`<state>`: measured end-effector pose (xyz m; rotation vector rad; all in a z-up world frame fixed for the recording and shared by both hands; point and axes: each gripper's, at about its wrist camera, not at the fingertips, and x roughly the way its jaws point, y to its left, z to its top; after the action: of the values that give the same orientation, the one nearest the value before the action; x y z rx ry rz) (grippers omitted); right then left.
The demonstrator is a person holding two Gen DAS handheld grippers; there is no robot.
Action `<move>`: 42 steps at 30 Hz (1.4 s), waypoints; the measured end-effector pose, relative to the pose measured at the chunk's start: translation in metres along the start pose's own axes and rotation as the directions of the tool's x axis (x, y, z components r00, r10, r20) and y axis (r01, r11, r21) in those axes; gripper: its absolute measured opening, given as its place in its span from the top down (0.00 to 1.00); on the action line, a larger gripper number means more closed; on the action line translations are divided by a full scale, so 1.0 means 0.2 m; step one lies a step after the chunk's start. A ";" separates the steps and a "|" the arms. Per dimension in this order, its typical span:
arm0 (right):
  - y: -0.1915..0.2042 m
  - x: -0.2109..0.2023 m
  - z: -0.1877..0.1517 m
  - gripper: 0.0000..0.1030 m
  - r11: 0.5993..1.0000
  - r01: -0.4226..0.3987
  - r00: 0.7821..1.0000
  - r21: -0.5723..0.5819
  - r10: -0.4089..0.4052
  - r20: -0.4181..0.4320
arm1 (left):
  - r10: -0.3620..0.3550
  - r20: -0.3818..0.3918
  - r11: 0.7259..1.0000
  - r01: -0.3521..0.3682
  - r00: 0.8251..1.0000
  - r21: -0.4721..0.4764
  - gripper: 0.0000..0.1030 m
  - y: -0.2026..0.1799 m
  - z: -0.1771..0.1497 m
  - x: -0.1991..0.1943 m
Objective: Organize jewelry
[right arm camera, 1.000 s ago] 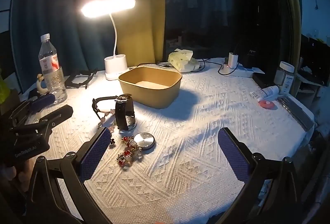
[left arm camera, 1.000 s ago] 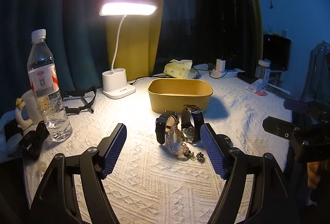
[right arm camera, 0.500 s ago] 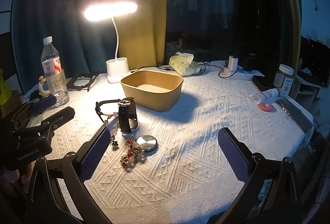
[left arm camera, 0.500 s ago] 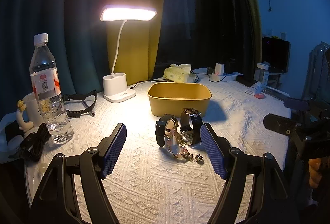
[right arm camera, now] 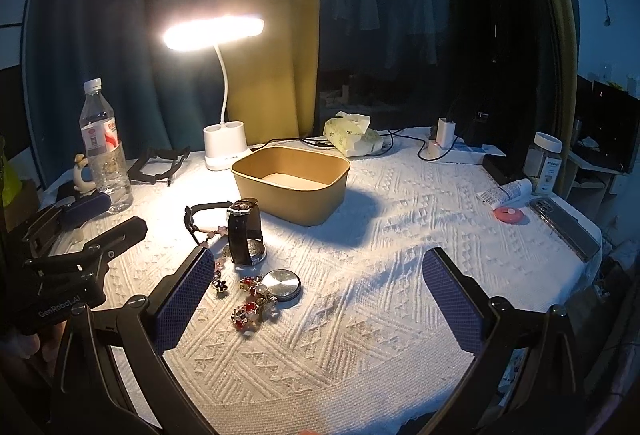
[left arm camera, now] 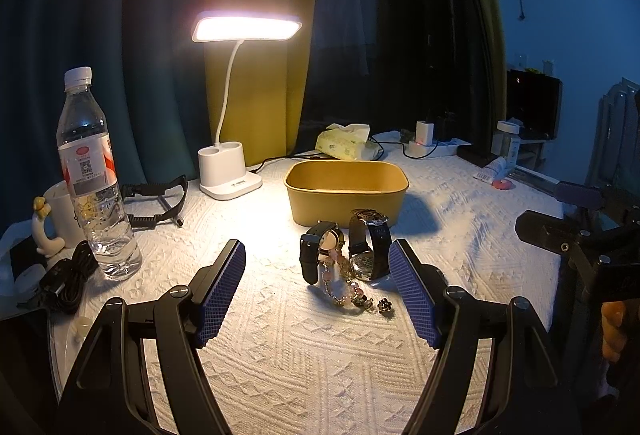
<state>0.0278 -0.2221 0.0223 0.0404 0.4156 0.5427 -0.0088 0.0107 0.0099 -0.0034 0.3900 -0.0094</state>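
A tan box (left arm camera: 346, 191) (right arm camera: 291, 182) stands on the white cloth, empty inside. In front of it lie two black-strapped watches (left arm camera: 369, 243) (right arm camera: 244, 231), a pink bead bracelet (left arm camera: 344, 285), a red bead bracelet (right arm camera: 252, 305), a round silver case (right arm camera: 283, 285) and a small flower earring (right arm camera: 221, 285). My left gripper (left arm camera: 318, 289) is open, above the cloth, just short of the jewelry. My right gripper (right arm camera: 316, 301) is open and empty, with the jewelry by its left finger.
A lit white desk lamp (left arm camera: 230, 175) stands behind the box. A water bottle (left arm camera: 94, 179), mug and black cables are at the left. Tissues (right arm camera: 350, 135), a charger, a jar, a tube and a phone (right arm camera: 564, 225) lie at the back and right.
Both grippers have tilted and pulled back slightly; the jewelry sits a little farther in both views. Nothing was picked up or moved.
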 end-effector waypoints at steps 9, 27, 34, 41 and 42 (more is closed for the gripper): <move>0.00 0.00 0.00 0.00 1.000 0.005 1.000 -0.002 -0.005 0.002 | 0.001 0.001 1.000 -0.001 1.000 0.001 0.25 -0.02 -0.01 -0.01; 0.00 -0.01 0.00 0.00 1.000 0.003 1.000 0.003 -0.003 0.003 | 0.001 0.005 1.000 -0.001 1.000 0.001 0.25 -0.02 -0.01 -0.01; 0.00 -0.01 0.00 0.00 1.000 0.003 1.000 0.005 -0.003 0.005 | 0.001 0.003 1.000 -0.001 1.000 0.002 0.25 -0.03 -0.02 -0.01; 0.01 -0.01 0.00 0.00 1.000 0.003 1.000 0.006 -0.003 0.003 | 0.001 0.004 1.000 -0.001 1.000 0.001 0.25 -0.03 -0.02 -0.02; 0.00 -0.01 0.00 0.00 1.000 0.003 1.000 0.005 -0.003 0.003 | 0.001 0.004 1.000 -0.001 1.000 0.002 0.25 -0.03 -0.02 -0.02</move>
<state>0.0261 -0.2222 0.0224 0.0456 0.4146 0.5385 -0.0132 0.0050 0.0079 -0.0015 0.3859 -0.0083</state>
